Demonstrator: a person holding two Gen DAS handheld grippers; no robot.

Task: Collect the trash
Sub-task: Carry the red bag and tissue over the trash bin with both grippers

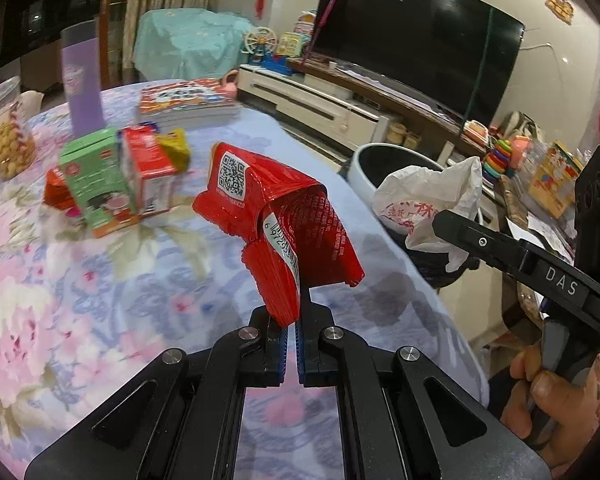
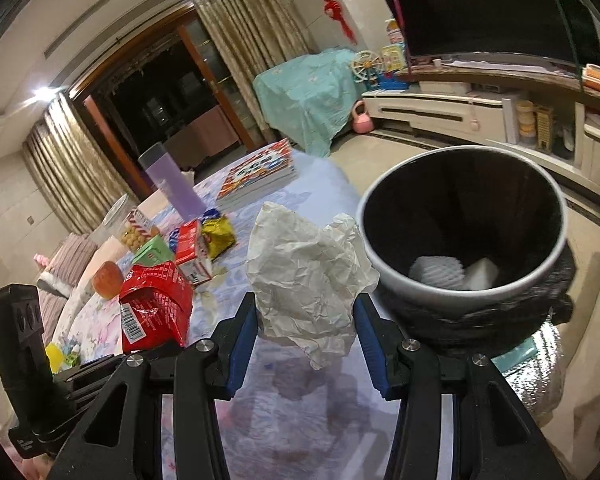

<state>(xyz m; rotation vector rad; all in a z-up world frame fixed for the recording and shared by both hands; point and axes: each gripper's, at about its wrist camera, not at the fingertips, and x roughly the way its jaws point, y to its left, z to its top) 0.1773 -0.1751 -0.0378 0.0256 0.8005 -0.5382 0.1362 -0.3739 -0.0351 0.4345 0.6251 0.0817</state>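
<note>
Left wrist view: left hand-held gripper [image 1: 291, 340] clenched on a red snack wrapper [image 1: 276, 220], lifted clear above the table [image 1: 100, 300] with its flowered cloth. Blue pads pressed together on the wrapper's lower edge; QR code and barcode facing the camera. Further back on the table: green carton [image 1: 94, 184] and red carton [image 1: 148, 172] standing side by side, touching; yellow packet [image 1: 176, 148] just behind them; purple bottle [image 1: 82, 84]; clear jar of round snacks [image 1: 6, 132] at the left edge; stack of books [image 1: 188, 100] at the far side. At right, right hand-held gripper [image 1: 444, 216] seen from the side, grasping a crumpled white bag [image 1: 432, 196], with the trash bin [image 1: 388, 156] just behind it off the table edge. Fingers [image 1: 540, 392] of a hand on the handle at lower right.

Right wrist view: right hand-held gripper [image 2: 306, 344] grasping the crumpled white bag [image 2: 304, 272] between its blue pads, jaws about half apart around the bulk. Trash bin [image 2: 460, 236] just to the right, dark inside, white scraps at the bottom. Red snack wrapper [image 2: 156, 304] at left, held up, near the cartons.
</note>
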